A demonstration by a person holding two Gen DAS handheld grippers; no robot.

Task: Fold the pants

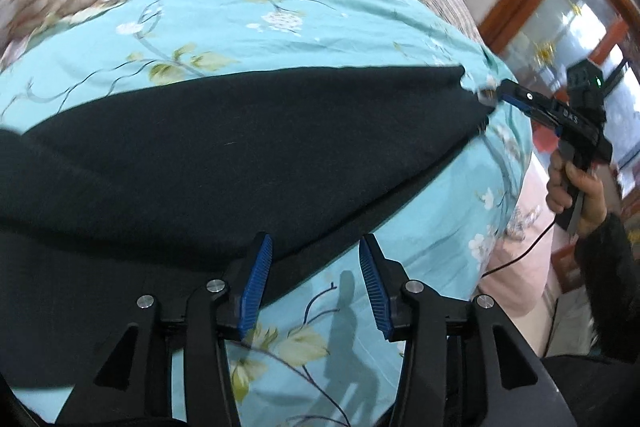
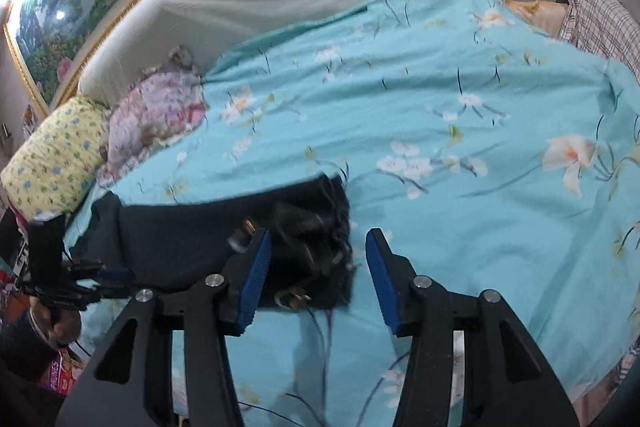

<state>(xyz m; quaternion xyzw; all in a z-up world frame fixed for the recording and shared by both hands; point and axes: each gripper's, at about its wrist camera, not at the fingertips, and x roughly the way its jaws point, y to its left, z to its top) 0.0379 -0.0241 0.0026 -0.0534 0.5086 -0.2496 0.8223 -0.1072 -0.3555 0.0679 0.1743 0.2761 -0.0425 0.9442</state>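
So the bed point(image 2: 460, 99) has that turquoise floral cover, and my black pants point(image 1: 240, 155) lie flat along its near edge, long axis running left to right between my two hands. They're dark, plain, laid in one long strip, waist end with metal clasps by my right tool point(image 2: 318, 259). Both that and my left tool point(image 1: 316, 267) are spread wide, gripping nothing
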